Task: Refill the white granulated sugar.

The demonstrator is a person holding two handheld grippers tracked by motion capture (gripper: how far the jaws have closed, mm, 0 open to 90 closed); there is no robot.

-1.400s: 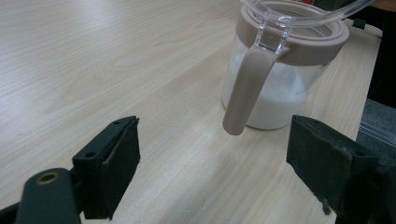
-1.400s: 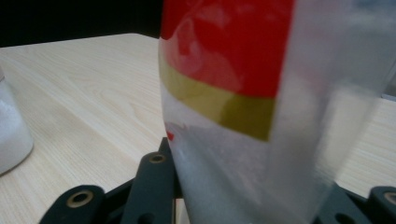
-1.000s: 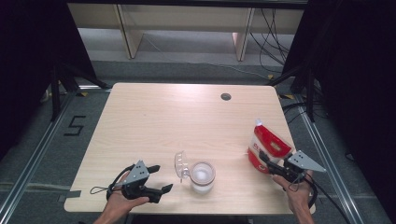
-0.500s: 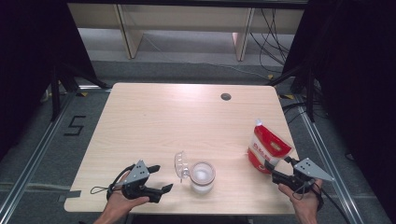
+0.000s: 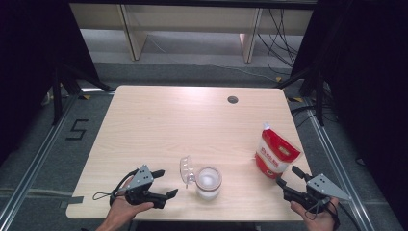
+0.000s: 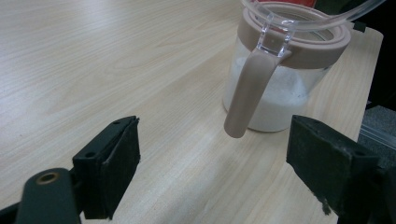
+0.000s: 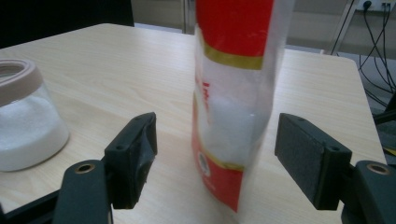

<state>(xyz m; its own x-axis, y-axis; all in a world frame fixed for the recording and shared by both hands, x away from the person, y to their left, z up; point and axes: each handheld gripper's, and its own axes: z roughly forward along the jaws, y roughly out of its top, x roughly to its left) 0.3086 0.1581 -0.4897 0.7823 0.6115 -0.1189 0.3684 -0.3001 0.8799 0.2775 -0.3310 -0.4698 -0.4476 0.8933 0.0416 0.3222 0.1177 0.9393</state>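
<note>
Red-and-white plastic, the bag [image 5: 276,157] stands upright at the right of the worktop [image 5: 159,125], just beyond the right gripper [image 5: 287,182], whose jaws have just been opening and now stand released on either side of it, touching nothing. Draw that gripper straight back toward the near edge so neither pad brushes and topples the bag. Left of it, near the near edge, sits the glass jar [image 5: 208,182] of white grains with its lid flipped open; the left gripper [image 5: 166,186] rests open-jawed and empty facing the jar's lid tab [image 6: 247,91], and should take that tab squarely to close the lid.
</note>
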